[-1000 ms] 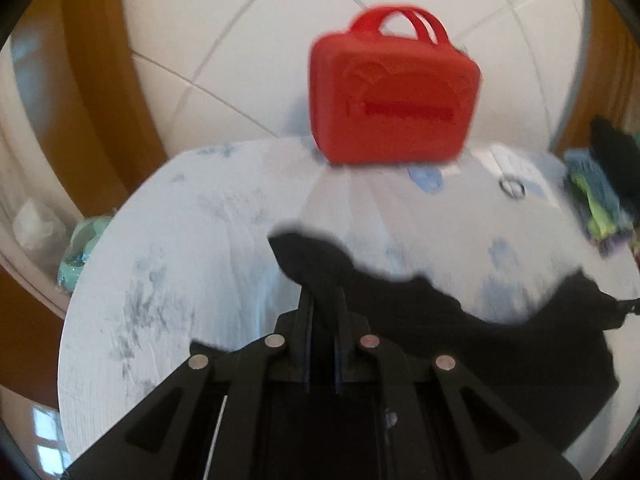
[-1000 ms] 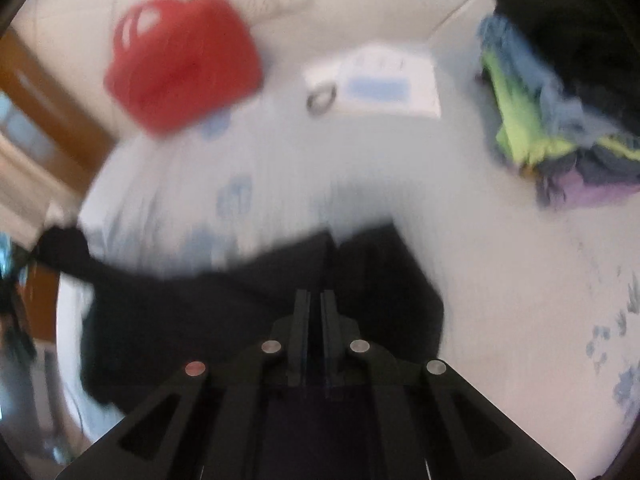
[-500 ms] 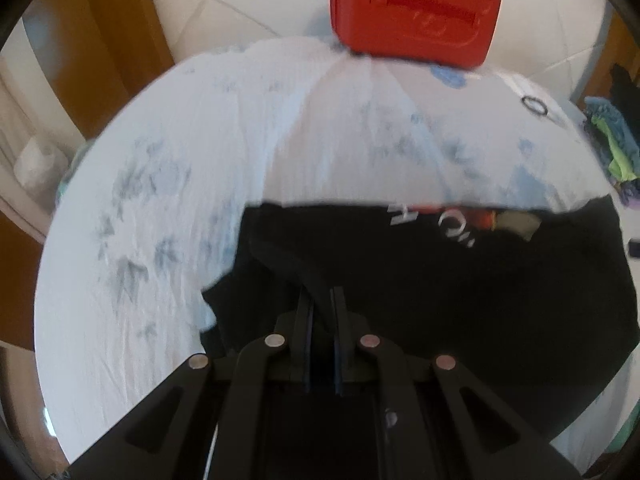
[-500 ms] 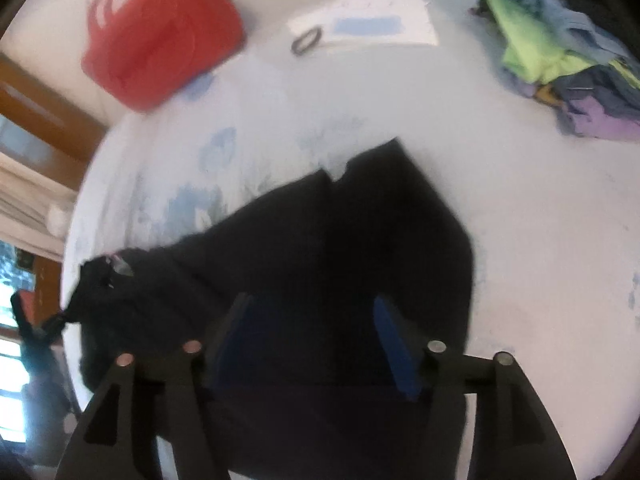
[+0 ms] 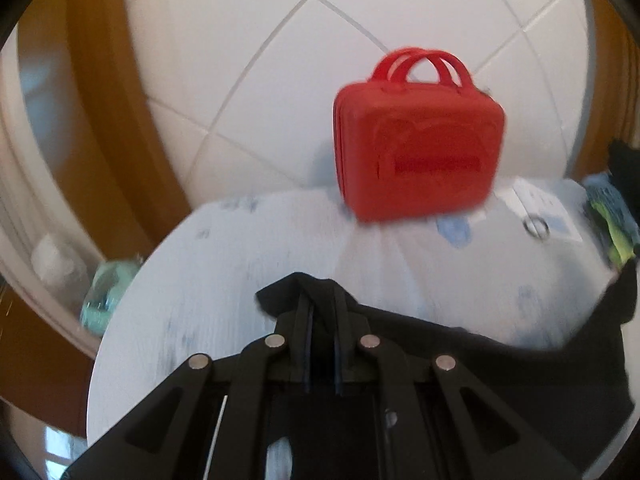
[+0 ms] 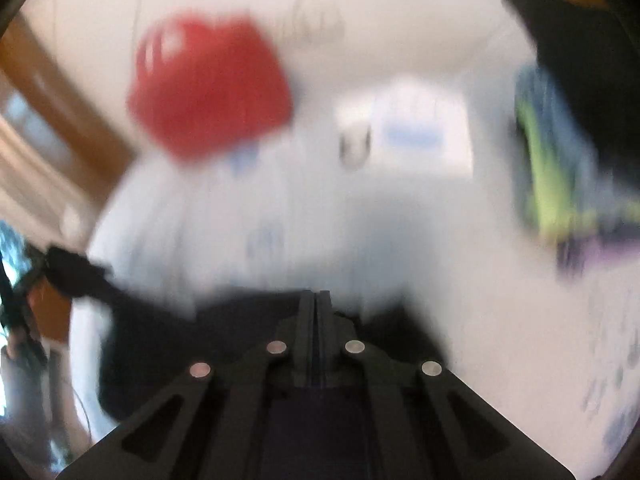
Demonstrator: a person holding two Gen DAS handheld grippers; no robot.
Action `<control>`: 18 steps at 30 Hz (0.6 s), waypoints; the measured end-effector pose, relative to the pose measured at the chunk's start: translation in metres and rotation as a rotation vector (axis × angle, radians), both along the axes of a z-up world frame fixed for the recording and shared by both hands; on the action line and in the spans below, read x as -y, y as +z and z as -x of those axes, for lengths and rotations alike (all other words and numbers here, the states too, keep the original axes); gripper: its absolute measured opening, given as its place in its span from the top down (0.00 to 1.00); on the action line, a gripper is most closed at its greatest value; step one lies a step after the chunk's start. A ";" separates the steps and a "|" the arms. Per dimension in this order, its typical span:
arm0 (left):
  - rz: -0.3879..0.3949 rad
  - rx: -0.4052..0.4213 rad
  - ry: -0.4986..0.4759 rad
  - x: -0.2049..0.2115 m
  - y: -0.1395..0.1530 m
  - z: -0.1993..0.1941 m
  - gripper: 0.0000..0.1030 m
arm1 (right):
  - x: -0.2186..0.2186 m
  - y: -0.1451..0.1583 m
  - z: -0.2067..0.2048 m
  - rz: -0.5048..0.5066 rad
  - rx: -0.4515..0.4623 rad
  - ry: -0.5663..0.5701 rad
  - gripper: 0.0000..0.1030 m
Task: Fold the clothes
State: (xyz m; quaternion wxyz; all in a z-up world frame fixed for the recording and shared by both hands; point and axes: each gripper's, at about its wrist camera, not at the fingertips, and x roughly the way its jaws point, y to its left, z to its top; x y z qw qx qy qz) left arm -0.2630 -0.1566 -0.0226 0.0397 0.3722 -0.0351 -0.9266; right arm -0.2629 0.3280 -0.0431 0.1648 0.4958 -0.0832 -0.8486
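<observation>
A black garment (image 5: 500, 364) lies across a round table covered with a white and blue cloth (image 5: 224, 280). My left gripper (image 5: 320, 304) is shut on a corner of the black garment and holds it lifted above the table. In the right wrist view, which is heavily blurred, my right gripper (image 6: 317, 300) is shut with the black garment (image 6: 160, 332) around its fingers; the cloth stretches left to the other gripper at the edge.
A red hard case (image 5: 416, 152) with handles stands at the table's far side, also in the right wrist view (image 6: 208, 92). A metal ring (image 5: 536, 226) and a paper sheet (image 6: 424, 136) lie near it. A pile of coloured clothes (image 6: 560, 184) sits at right. Tiled wall behind.
My right gripper was open half a second ago and is now shut on the garment. Both grippers have lifted, raising the black garment's edge; the views tilted up toward the red case.
</observation>
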 end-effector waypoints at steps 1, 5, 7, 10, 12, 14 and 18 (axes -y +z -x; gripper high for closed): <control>-0.016 0.012 0.009 0.002 -0.003 0.017 0.93 | -0.001 0.004 0.017 -0.010 -0.014 -0.012 0.98; -0.036 0.077 0.052 0.008 -0.025 0.076 0.93 | 0.002 0.014 0.060 -0.033 -0.081 -0.036 0.96; -0.049 0.113 0.074 0.010 -0.040 0.092 0.93 | 0.006 0.009 0.072 -0.077 -0.079 -0.064 0.77; -0.069 0.128 0.081 0.013 -0.057 0.091 0.93 | 0.014 -0.013 0.075 -0.059 0.011 -0.032 0.52; -0.067 0.133 0.079 0.016 -0.062 0.082 0.93 | 0.019 -0.030 0.068 -0.057 0.060 0.009 0.46; -0.072 0.134 0.079 0.022 -0.064 0.073 0.93 | 0.019 -0.050 0.062 -0.063 0.107 0.017 0.46; -0.087 0.132 0.083 0.034 -0.057 0.057 0.93 | 0.011 -0.089 0.058 -0.023 0.204 -0.002 0.45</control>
